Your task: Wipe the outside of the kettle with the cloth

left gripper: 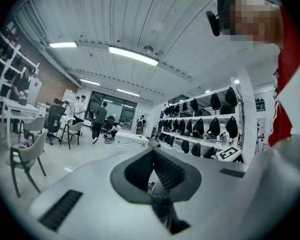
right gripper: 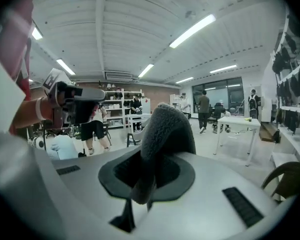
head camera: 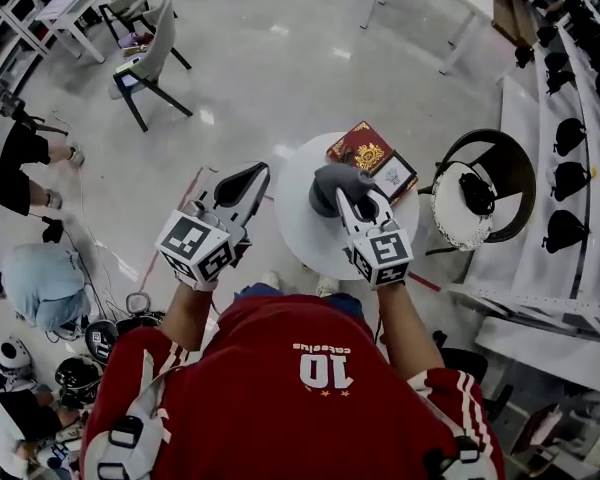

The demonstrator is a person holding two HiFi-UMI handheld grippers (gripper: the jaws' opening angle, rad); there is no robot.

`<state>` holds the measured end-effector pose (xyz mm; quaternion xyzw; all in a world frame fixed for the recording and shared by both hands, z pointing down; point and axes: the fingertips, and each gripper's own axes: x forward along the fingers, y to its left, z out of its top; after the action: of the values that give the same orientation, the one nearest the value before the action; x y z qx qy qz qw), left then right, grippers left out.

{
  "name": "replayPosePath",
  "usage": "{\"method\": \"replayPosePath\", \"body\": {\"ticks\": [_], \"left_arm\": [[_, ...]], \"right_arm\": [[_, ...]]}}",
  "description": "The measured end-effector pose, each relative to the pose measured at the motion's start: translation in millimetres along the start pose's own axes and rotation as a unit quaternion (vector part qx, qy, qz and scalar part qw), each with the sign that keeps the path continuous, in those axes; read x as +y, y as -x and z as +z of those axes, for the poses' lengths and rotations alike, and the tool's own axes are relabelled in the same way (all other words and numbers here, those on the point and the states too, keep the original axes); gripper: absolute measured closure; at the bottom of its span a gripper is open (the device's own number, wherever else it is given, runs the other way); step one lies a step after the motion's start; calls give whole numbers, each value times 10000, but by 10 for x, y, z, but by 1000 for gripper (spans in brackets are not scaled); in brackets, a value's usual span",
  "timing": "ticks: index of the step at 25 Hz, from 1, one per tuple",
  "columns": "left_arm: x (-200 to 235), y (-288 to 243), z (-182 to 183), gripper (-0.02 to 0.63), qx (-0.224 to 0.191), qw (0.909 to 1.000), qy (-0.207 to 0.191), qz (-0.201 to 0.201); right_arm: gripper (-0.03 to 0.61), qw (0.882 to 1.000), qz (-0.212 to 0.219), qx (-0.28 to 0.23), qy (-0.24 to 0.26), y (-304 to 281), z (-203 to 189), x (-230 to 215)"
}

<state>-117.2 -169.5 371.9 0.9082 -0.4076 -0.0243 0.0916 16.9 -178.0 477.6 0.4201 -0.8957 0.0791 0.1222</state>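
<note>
Two grippers up — no kettle visible.
Right gripper (head camera: 354, 202) pinches the grey cloth (head camera: 334, 182), left gripper (head camera: 253, 175) closed, empty — a shallow pinch could drop it.

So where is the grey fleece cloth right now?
In the head view the grey fleece cloth is clamped in the right tool, over the round white table, near the red gold-printed box.

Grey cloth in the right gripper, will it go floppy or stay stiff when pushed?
Probably floppy: the grey cloth folds over and droops from the right gripper. Likely light, since one pinch holds its bulk up. Its fuzzy nap suggests little slipping.
</note>
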Motion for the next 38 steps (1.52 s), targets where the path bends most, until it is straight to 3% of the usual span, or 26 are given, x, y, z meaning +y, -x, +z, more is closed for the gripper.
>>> {"method": "replayPosePath", "body": {"ticks": [9, 21, 30, 38], "left_arm": [[-6, -138, -73, 605, 37, 9984, 3, 566], [53, -185, -38, 606, -46, 9938, -22, 1107], [40, -311, -39, 606, -80, 9925, -43, 1218], [-31, -439, -58, 606, -35, 9937, -84, 1120]], "right_arm": [[532, 9973, 434, 505, 297, -277, -506, -286], [532, 9932, 595, 748, 662, -473, -669, -668], [532, 9938, 487, 769, 645, -510, -674, -971], [532, 9962, 51, 696, 513, -421, -635, -1327]]}}
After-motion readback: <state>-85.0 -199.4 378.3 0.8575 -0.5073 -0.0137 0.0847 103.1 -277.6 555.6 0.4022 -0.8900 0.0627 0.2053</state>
